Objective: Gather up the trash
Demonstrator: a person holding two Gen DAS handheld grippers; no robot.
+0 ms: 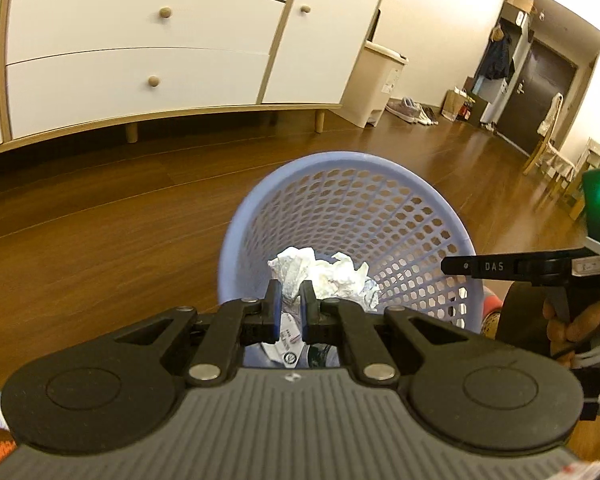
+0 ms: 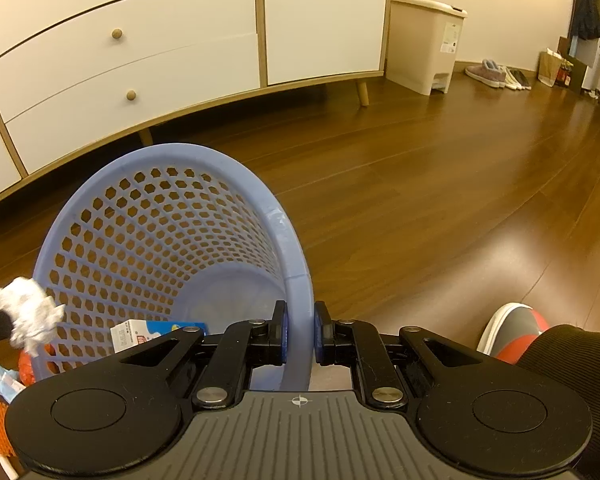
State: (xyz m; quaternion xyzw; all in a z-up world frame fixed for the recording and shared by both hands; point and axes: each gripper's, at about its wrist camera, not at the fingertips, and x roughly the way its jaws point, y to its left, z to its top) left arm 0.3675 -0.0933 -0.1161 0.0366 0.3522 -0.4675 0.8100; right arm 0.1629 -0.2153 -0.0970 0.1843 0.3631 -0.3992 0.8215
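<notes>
right tongs (image 2: 300, 332) clamp rim of blue basket (image 2: 160, 216) | carton (image 2: 156, 334) inside | crumpled paper (image 2: 28, 312) at left

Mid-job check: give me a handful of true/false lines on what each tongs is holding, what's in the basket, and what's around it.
1. The left tongs grip a crumpled paper wad over the basket. True.
2. The right tongs hang open, clear of the basket. False: they clamp its rim.
3. A small carton lies inside the basket. True.
4. The basket is solid-walled and red. False: it is blue, with perforated walls.
5. A beige pedal bin stands beside the white dresser. True.
6. The floor is carpeted. False: it is glossy wood.
</notes>
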